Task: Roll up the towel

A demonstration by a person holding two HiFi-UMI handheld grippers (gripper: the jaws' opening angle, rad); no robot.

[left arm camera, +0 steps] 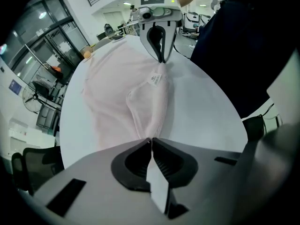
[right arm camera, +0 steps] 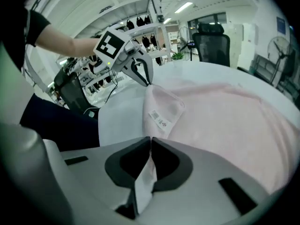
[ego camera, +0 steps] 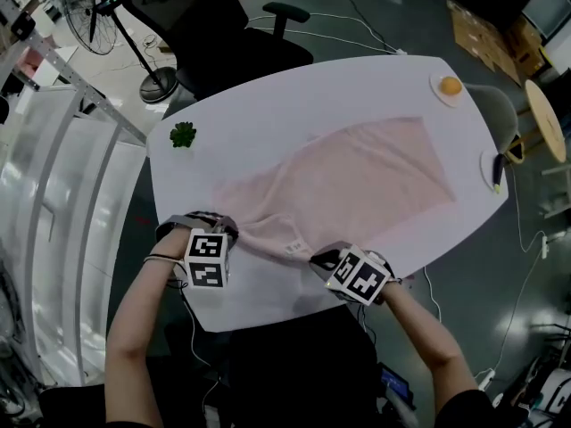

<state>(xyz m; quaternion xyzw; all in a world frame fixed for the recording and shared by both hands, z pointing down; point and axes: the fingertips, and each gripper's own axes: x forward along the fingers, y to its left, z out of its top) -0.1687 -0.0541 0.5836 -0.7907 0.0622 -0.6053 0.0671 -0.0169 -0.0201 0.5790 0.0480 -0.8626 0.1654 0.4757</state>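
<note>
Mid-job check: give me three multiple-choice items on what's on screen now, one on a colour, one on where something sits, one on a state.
1. What colour is the towel?
A. blue
B. pale pink
C. green

2. Where is the small plant?
A. on the bare table, near its far left corner
B. lying on the towel
C. between the two grippers

3. How do the left gripper and right gripper stand?
A. both open above the towel
B. only the left one shut
C. both shut on the towel's near edge

Answers:
1 B, the cloth reads pale pink in every view.
2 A, the head view shows it on the white top, apart from the towel.
3 C, each gripper's own view shows cloth pinched tight.
</note>
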